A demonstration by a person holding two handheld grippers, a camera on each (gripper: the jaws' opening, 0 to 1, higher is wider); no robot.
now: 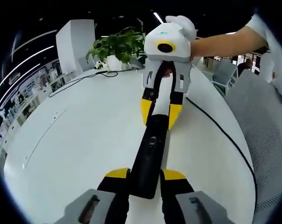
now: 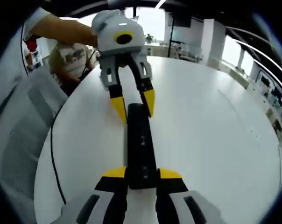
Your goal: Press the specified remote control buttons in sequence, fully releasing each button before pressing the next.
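Remote control (image 1: 149, 156) lies lengthwise on the white surface (image 1: 85, 140), clamped at opposite ends by both grippers: left gripper (image 1: 145, 176) jaws grasping the near end, right gripper (image 2: 142, 175) jaws likewise. Seemingly positioning comes before any press; next, one gripper must release and tip onto a button.

— How do we hold the left gripper (image 1: 145, 175)?
— Our jaws are closed against the near end of the remote (image 1: 149, 158).
— And the right gripper (image 1: 160, 114)?
— Facing ours, yellow tips clamping the far end, our bare forearm (image 1: 222, 44) behind it.
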